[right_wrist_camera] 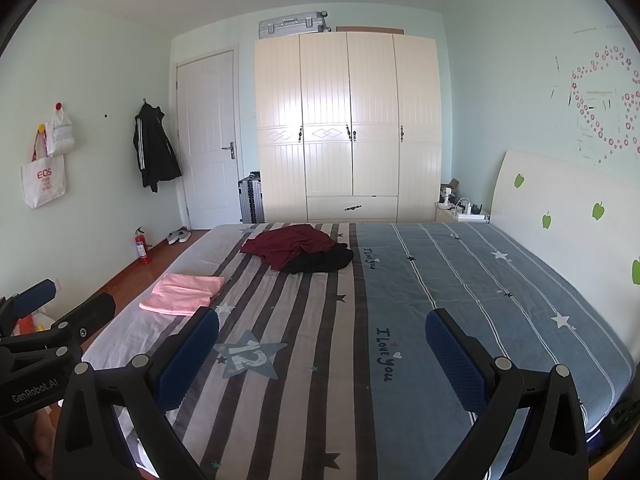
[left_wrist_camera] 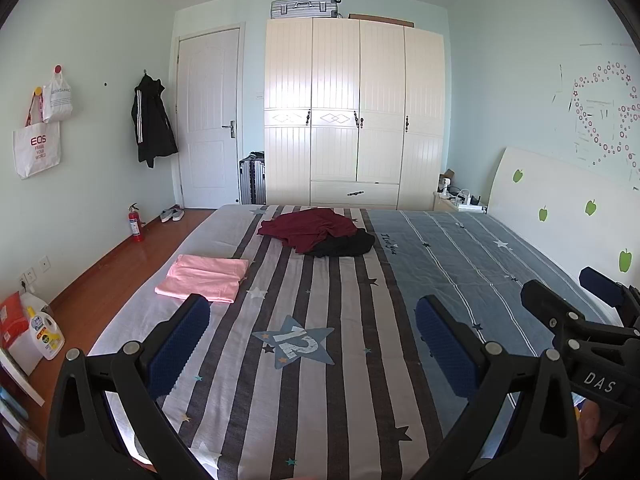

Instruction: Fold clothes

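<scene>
1. Left gripper [left_wrist_camera: 312, 344] is held above the near end of the bed [left_wrist_camera: 360, 360], fingers spread wide apart w/ nothing between them.
2. Right gripper [right_wrist_camera: 322, 354] is also over the near end of the bed, fingers wide apart, nothing gripped. It sits just beside the left gripper; each shows at the edge of the other's view.
3. Pink garment [left_wrist_camera: 204, 278] lies folded flat on the bed's left side, on the striped part of the sheet, well apart from both grippers.
4. Dark red garment [left_wrist_camera: 310, 230] is crumpled near the far end of the bed, around the middle, partly lying over a black garment [left_wrist_camera: 346, 246] that touches it on the right.
5. Beyond the bed: a white wardrobe [left_wrist_camera: 354, 112] w/ 4 doors, and a fire extinguisher [left_wrist_camera: 135, 224] on the floor at left.
</scene>
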A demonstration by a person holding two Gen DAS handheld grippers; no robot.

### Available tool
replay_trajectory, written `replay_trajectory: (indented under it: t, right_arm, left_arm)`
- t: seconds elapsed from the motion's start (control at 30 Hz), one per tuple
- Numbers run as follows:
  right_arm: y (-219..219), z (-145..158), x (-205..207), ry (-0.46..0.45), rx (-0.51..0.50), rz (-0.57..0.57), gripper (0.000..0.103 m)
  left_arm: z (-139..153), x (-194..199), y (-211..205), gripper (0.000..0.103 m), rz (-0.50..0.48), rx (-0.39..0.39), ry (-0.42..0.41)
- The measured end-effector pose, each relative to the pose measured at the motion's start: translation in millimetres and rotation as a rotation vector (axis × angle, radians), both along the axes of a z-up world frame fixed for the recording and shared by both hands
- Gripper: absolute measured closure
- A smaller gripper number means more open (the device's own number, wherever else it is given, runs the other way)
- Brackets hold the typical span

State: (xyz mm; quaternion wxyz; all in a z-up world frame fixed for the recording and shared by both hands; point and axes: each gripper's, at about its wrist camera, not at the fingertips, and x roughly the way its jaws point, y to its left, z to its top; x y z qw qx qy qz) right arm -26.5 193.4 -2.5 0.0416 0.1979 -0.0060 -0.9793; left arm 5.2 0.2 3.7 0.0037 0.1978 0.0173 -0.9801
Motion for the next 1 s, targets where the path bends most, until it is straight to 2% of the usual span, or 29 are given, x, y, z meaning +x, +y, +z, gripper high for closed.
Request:
replay_trajectory:
  t: [0.43, 0.67, 0.87, 1.0]
  right_arm:
    - [0.0, -2.1, -0.6, 0.001, 0.003, 0.004, 0.001]
    - [4.0, -13.6, -9.8, 0.001, 0.01, -0.006, 0.001]
    - [14.6, -49.7, -41.9, -0.042, 0.012, -0.027, 0.001]
    - [20.7, -95.6, -86.3, -0.099, 0.008, -0.027, 0.001]
  left_arm:
    - [-1.6, -2.0, -2.7, 0.001, 0.002, 0.007, -0.006]
    - [-12.3, -11.9, -7.4, 0.001, -0.039, 0.043, -0.009]
    - [-48.3, -42.9, -9.3, 0.001, -0.017, 0.043, -0.037]
    - [-101.2, -92.0, -18.0, 0.001, -0.008, 0.079, -0.053]
